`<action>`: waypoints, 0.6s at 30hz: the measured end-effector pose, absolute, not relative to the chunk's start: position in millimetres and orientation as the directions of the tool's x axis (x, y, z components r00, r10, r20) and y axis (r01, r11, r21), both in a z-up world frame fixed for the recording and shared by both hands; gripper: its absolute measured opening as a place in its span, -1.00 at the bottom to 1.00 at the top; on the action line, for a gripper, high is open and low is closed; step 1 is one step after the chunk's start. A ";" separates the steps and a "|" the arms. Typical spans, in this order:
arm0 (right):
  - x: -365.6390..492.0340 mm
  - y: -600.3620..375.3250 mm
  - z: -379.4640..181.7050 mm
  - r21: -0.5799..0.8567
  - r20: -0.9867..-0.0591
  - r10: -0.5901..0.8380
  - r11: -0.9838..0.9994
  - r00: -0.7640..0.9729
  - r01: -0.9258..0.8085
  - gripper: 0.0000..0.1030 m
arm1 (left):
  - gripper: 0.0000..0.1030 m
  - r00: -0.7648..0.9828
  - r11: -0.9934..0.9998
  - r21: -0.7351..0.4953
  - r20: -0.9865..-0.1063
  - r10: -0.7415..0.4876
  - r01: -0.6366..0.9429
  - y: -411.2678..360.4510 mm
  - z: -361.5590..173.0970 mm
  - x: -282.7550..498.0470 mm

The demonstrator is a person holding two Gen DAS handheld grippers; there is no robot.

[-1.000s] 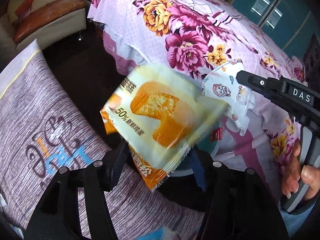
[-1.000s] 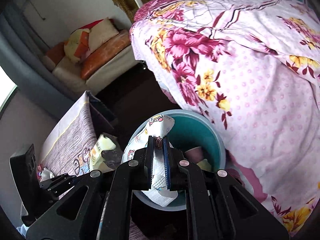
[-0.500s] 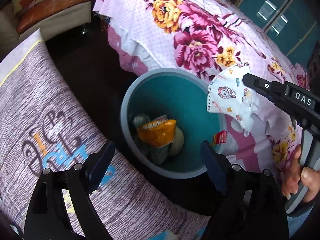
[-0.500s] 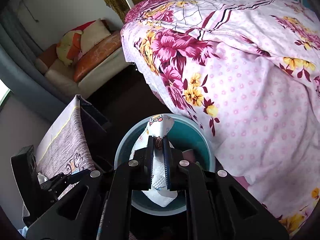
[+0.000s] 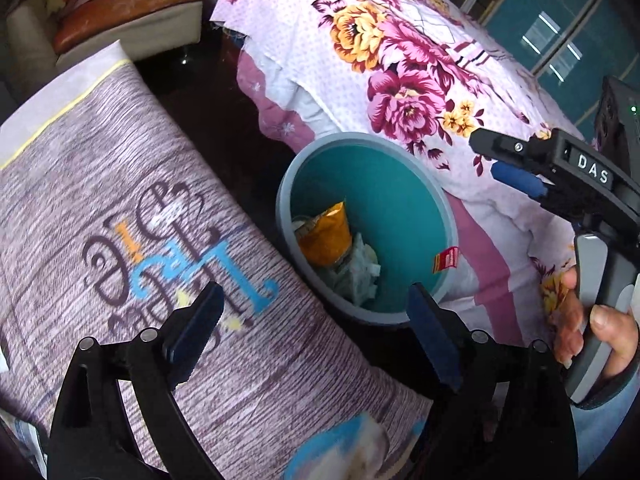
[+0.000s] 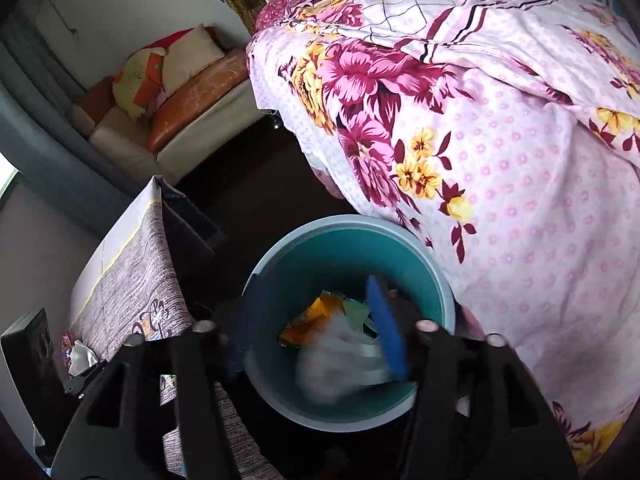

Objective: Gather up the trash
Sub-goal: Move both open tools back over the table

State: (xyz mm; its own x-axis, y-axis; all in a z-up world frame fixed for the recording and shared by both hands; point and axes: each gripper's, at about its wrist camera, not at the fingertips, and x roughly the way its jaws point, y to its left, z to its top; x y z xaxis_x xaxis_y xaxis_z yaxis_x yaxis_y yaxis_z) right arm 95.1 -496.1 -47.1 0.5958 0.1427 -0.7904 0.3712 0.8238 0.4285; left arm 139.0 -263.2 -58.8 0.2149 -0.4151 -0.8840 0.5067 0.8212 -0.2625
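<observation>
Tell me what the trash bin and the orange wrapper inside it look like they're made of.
The trash bin looks like moulded plastic: smooth matte grey rim, even teal inside, no seams. The orange wrapper looks like thin plastic film, glossy and crumpled, with a crimped top edge; whether it is foil-lined cannot be told.

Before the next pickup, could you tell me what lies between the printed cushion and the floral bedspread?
The teal bin holding wrappers, on dark floor; clearest in the left wrist view.
</observation>
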 end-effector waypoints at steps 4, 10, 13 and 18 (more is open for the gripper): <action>97.6 -489.3 -44.3 0.424 -0.803 0.155 0.827 0.576 0.369 0.42 | 0.80 0.212 0.827 -0.283 -0.880 -0.426 0.486 -247.1 -56.4 131.9; 98.0 -467.3 -33.3 0.417 -0.807 0.181 0.849 0.563 0.325 0.47 | 0.80 0.240 0.845 -0.288 -0.873 -0.426 0.451 -218.3 -47.7 121.8; 96.7 -452.2 -29.6 0.418 -0.806 0.201 0.859 0.557 0.296 0.48 | 0.80 0.258 0.856 -0.295 -0.867 -0.426 0.423 -197.5 -43.2 117.0; 95.8 -429.5 -22.5 0.421 -0.805 0.234 0.873 0.545 0.247 0.48 | 0.80 0.282 0.875 -0.312 -0.860 -0.426 0.370 -158.4 -36.8 108.5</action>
State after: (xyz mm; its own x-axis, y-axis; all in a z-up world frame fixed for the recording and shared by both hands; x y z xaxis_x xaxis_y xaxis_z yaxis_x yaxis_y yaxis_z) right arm 95.8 -429.5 -22.5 0.5453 0.2337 -0.8050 0.2474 0.8727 0.4209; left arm 108.5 -158.4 -36.8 0.2816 -0.4256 -0.8600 0.3698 0.8751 -0.3120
